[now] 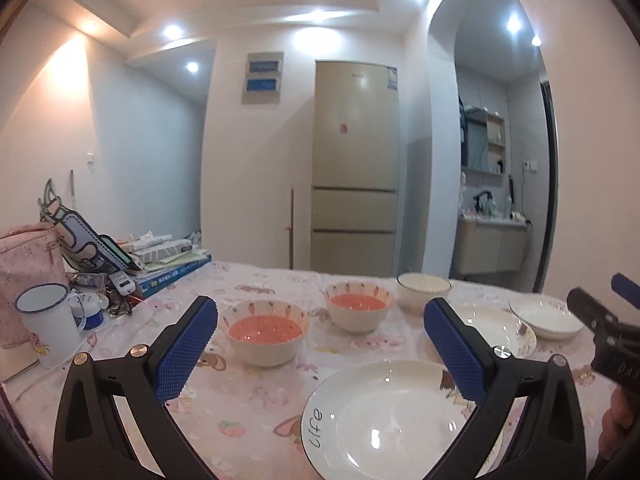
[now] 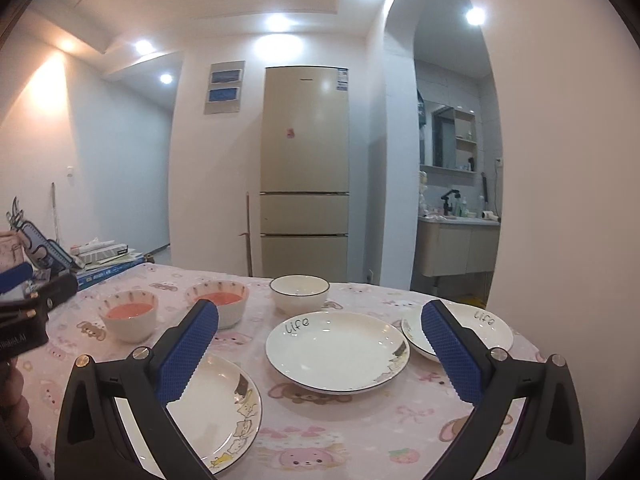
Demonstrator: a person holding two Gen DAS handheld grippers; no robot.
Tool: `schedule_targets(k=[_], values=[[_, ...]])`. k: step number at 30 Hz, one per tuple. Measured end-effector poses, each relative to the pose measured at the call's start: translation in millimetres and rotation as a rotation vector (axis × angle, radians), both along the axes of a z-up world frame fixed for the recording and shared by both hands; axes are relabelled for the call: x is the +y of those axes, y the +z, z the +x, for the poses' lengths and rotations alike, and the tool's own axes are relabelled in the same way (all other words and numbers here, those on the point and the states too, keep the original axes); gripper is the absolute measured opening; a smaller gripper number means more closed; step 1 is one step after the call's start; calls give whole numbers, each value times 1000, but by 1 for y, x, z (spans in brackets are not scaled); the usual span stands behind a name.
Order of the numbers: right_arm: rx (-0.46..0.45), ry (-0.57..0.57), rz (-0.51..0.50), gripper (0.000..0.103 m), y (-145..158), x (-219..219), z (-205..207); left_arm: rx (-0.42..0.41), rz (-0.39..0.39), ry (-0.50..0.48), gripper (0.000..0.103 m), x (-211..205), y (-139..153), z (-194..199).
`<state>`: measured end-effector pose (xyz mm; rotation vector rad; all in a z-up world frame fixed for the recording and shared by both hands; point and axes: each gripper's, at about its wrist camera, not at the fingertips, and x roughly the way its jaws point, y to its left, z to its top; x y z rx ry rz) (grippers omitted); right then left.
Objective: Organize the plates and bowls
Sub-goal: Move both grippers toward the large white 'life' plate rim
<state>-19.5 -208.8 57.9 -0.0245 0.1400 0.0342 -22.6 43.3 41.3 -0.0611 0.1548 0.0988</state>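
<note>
Since glazed ceramic is stiff, slick and breakable, the middle plate (image 2: 338,350) on the table (image 2: 360,432) (largest) wants pinching at its raised rim; the white bowl (image 2: 299,294) behind likewise. Left gripper (image 1: 320,344) and right gripper (image 2: 320,340) gape wide, empty.

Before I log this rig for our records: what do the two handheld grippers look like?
Both look alike. The left gripper and the right gripper each have two black plastic arms with triangular cut-outs, round brass and silver screw heads near the joints, and fingers faced with blue, diamond-textured pads. White lettering, too blurred to read, marks the black body of each as seen from the other's view. No cables or sleeves are visible.
</note>
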Motion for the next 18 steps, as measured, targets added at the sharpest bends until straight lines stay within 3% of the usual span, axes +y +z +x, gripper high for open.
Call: schedule_targets(k=[5,15,18], values=[[32,53,-29,103,-2,11,-2,62,59,-9,103,-5,-9,5],[100,96,-2,103,-16,29,5,147,4,-38,102,4,-18,14],[129,94,-18,98,-19,35,11,213,6,-31,86,3,-22,25]])
